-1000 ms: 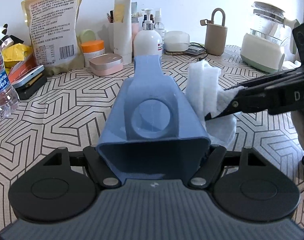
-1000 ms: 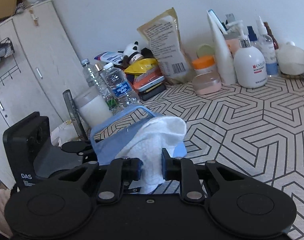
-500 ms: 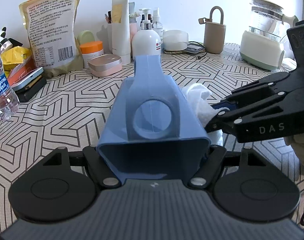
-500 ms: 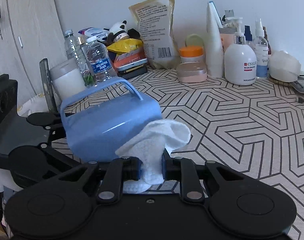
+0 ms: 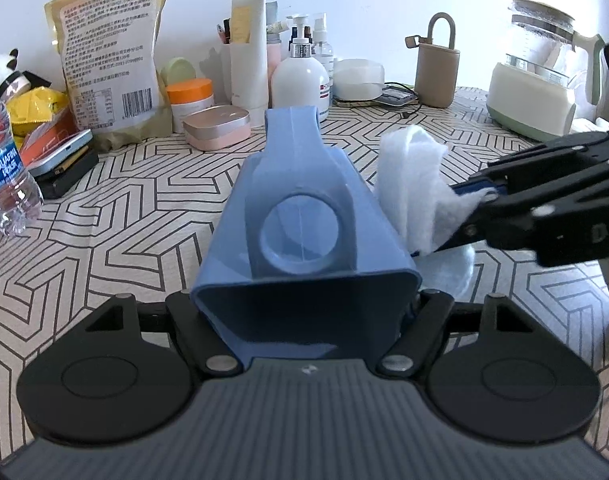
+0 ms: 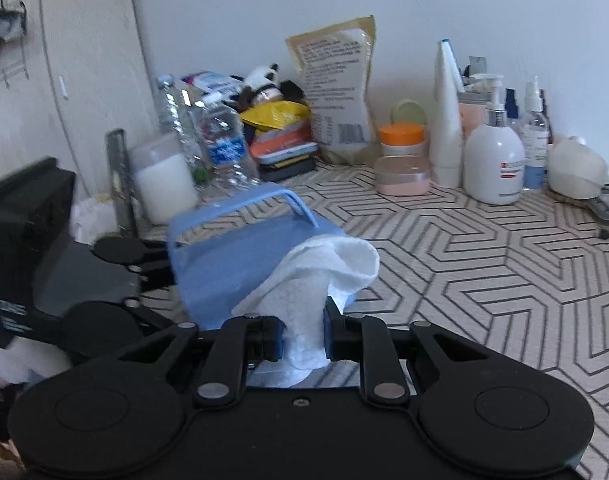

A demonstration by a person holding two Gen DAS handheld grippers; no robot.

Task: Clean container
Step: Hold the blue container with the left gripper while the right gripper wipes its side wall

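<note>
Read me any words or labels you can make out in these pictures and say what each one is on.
"AQUAFINA": on the water bottle label.
"DA", cut off by the frame edge: on the right tongs.
Printed text and barcode on the tan pouch: too small to read.
Red mark on the white pump bottle: unreadable.

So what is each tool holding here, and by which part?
The left tool clamps the blue container across its base end. The right tool pinches the white cloth near its lower, bunched end.
</note>
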